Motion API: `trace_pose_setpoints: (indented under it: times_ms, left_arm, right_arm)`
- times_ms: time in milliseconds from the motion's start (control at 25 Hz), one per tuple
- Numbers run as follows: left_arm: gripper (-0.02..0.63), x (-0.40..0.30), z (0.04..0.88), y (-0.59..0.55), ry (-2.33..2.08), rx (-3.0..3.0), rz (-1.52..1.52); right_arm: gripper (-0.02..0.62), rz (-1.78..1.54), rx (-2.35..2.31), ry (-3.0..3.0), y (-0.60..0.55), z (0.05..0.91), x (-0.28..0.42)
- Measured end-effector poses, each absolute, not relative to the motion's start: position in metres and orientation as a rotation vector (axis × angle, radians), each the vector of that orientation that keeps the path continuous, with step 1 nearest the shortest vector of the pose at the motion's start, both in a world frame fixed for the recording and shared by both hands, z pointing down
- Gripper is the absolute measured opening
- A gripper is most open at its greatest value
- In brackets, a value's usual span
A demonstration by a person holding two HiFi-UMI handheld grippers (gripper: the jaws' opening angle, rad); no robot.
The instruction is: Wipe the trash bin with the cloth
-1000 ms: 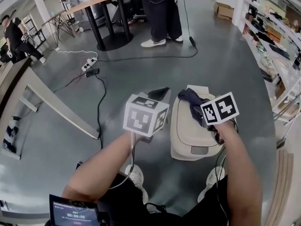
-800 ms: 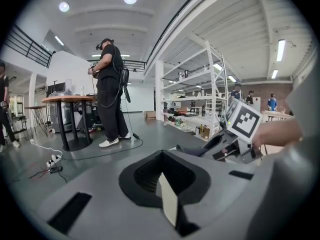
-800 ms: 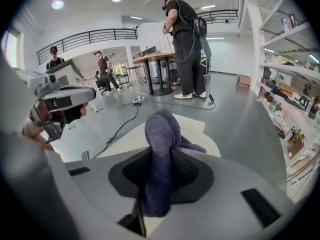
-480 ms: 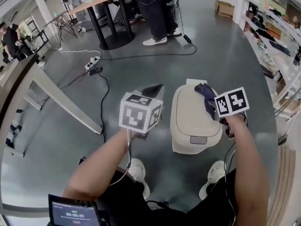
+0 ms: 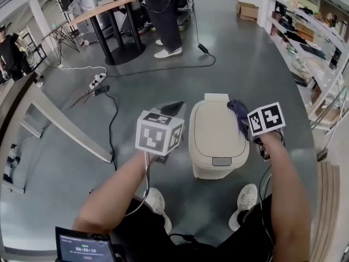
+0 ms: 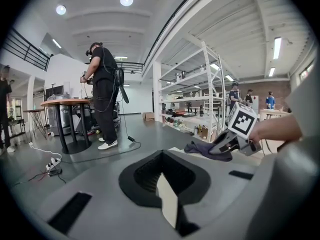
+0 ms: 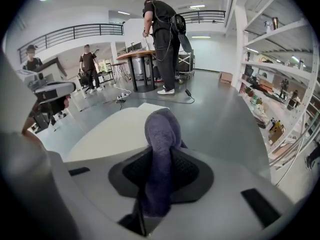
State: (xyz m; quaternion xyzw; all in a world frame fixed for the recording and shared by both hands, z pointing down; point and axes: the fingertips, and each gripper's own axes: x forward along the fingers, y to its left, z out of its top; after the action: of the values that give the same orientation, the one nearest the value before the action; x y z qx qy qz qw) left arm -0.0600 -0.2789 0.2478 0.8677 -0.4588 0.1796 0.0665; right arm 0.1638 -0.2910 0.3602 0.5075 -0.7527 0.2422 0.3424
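Two grippers: right gripper (image 7: 159, 171) clamped on purple cloth (image 7: 161, 129), cloth resting on beige trash bin (image 5: 215, 141) lid just beneath it; left gripper (image 6: 165, 184) jaws together, empty, bin at its right.

Head view: looked from above, steeply down over both forearms, onto the trash bin (image 5: 218, 138) and grey floor (image 5: 71, 195).
Left gripper view: sat low behind its own jaws, facing level across the room; right gripper (image 6: 218, 147) near at its right.
Right gripper view: sat close behind the cloth (image 7: 161, 154), facing over the bin's lid toward the table (image 7: 137, 56).
Shared: all three took in the standing person (image 5: 163, 15) and the shelves (image 5: 305, 37).
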Motion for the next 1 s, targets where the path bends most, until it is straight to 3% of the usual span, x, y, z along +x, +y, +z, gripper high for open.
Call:
trace_pose_setpoints:
  times_ms: [320,680,1000]
  left_arm:
    - [-0.003,-0.049,0.240,-0.276,-1.350,2.643,0.511]
    - [-0.003,-0.057,0.243,-0.279,-1.351,2.598,0.503]
    - [-0.003,-0.059,0.247,-0.272,-1.342,2.623,0.549]
  right_arm:
    - [0.091,0.688,1.392,-2.024,-0.290,0.339,0.158]
    - [0.091,0.670,1.192,-2.274,-0.259,0.301,0.063]
    - [0.091,0.565,1.013,-2.264,-0.229,0.319,-0.011]
